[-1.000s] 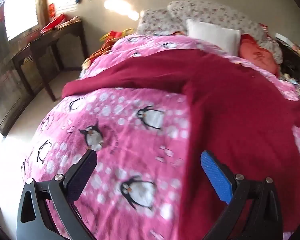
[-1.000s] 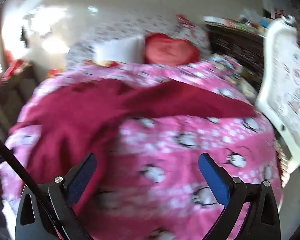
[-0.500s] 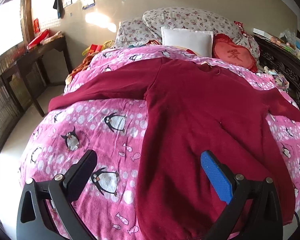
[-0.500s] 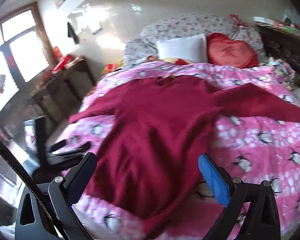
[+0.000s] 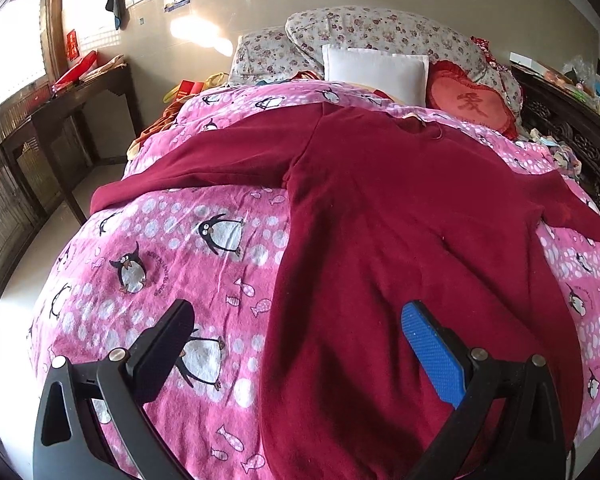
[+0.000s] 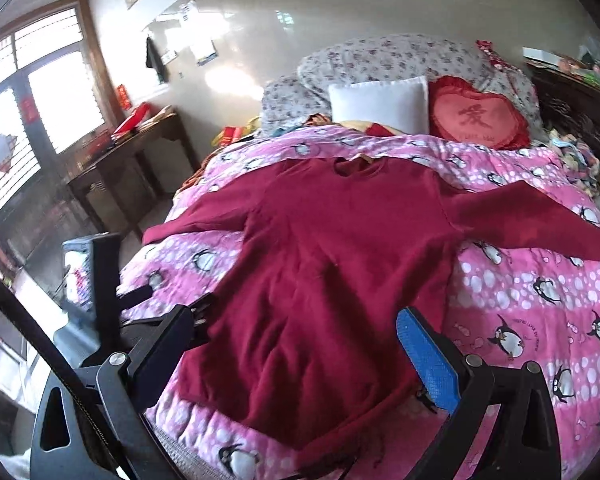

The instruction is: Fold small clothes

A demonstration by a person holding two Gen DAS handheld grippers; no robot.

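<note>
A dark red long-sleeved sweater lies flat on a pink penguin-print bedspread, both sleeves spread out, neck toward the pillows. It also shows in the right wrist view, its hem near the bed's foot. My left gripper is open and empty, held above the sweater's lower left side. My right gripper is open and empty above the sweater's hem. The left gripper's body shows at the left of the right wrist view.
A white pillow, a red heart cushion and floral pillows lie at the head. A dark wooden table stands left of the bed under a window. A dark carved cabinet with clutter stands at the right.
Both grippers have pulled back and risen from close over the bedspread, so the whole sweater is now in view. The right gripper's view has swung toward the left. Both stay open.
</note>
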